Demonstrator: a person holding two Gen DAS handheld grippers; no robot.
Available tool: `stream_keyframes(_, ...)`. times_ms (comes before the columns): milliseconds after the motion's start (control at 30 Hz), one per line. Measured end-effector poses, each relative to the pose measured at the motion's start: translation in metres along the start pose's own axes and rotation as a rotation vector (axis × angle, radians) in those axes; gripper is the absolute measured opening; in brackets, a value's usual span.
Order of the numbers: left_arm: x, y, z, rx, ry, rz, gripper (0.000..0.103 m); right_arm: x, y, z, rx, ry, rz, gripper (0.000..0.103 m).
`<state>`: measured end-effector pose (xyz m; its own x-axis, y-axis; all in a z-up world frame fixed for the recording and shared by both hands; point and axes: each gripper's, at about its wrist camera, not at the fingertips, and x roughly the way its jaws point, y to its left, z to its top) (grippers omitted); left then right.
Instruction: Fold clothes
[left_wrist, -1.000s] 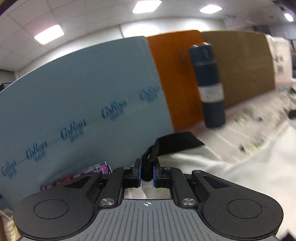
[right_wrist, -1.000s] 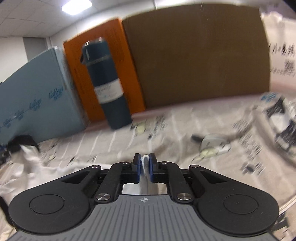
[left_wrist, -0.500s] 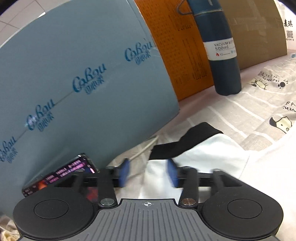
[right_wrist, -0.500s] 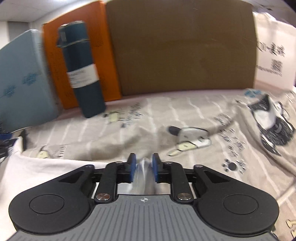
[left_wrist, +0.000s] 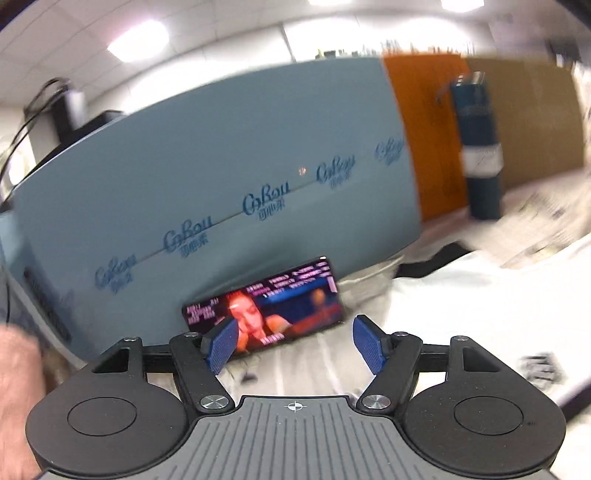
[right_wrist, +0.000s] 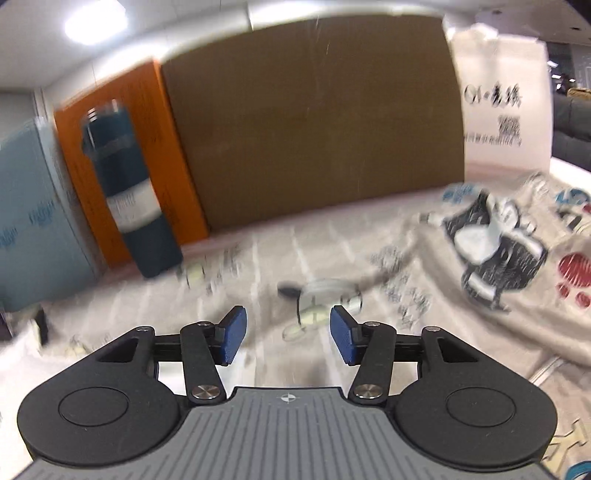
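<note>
A white garment (left_wrist: 480, 302) with a black collar (left_wrist: 424, 264) lies on the printed cloth to the right of my left gripper (left_wrist: 293, 343). The left gripper is open and empty, facing a lit phone. My right gripper (right_wrist: 286, 338) is open and empty above the printed cloth (right_wrist: 332, 258). In the right wrist view only a white edge of the garment (right_wrist: 14, 343) shows at the far left. Both views are blurred.
A phone (left_wrist: 266, 314) leans on a blue foam board (left_wrist: 221, 184). Orange (right_wrist: 125, 147) and brown (right_wrist: 314, 129) boards stand behind. A dark blue bottle (right_wrist: 129, 192) stands by them; it also shows in the left wrist view (left_wrist: 478, 147). A white bag (right_wrist: 506, 103) stands at the right.
Both grippers have let go of the white garment and opened wide. The left gripper has swung left and back toward the phone; the right has pulled away from the garment.
</note>
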<state>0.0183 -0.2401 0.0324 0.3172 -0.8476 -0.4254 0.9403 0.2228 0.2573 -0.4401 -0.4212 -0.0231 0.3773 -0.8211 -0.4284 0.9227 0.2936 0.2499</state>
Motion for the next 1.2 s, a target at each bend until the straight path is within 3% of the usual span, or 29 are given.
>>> stream_keyframes(133, -0.047, -0.01, -0.027, 0.008, -0.11, -0.223, 0.07, -0.031, 0.019, 0.007, -0.01, -0.079, 0.104, 0.06)
stream_keyframes(200, -0.054, -0.023, -0.038, 0.102, -0.106, -0.288, 0.07, -0.043, 0.038, 0.007, -0.043, -0.072, 0.208, 0.065)
stream_keyframes(333, -0.041, -0.036, -0.048, 0.138, 0.006, -0.447, 0.07, -0.059, 0.086, -0.01, -0.106, -0.011, 0.429, 0.07)
stream_keyframes(467, -0.021, -0.046, -0.055, 0.136, 0.115, -0.509, 0.067, -0.059, 0.132, -0.036, -0.111, 0.139, 0.572, 0.07)
stream_keyframes(533, -0.021, -0.049, -0.058, 0.128, 0.113, -0.544, 0.061, -0.058, 0.152, -0.048, -0.126, 0.204, 0.624, 0.07)
stream_keyframes(633, -0.024, -0.052, -0.06, 0.142, 0.089, -0.576, 0.038, -0.055, 0.179, -0.067, -0.161, 0.298, 0.654, 0.066)
stream_keyframes(700, -0.03, -0.054, -0.062, 0.163, 0.062, -0.591, 0.018, -0.052, 0.19, -0.079, -0.177, 0.351, 0.662, 0.055)
stream_keyframes(800, -0.042, -0.057, -0.062, 0.174, 0.015, -0.591, 0.011, -0.048, 0.201, -0.098, -0.18, 0.399, 0.668, 0.032)
stream_keyframes(867, -0.052, -0.053, -0.061, 0.149, -0.021, -0.59, 0.01, -0.052, 0.204, -0.108, -0.206, 0.371, 0.645, 0.023)
stream_keyframes(900, -0.059, -0.051, -0.061, 0.138, -0.039, -0.589, 0.01, -0.055, 0.204, -0.109, -0.208, 0.36, 0.647, 0.013)
stream_keyframes(1200, -0.136, -0.036, -0.065, 0.004, -0.296, -0.64, 0.01, -0.11, 0.179, -0.092, -0.044, 0.216, 0.823, 0.01)
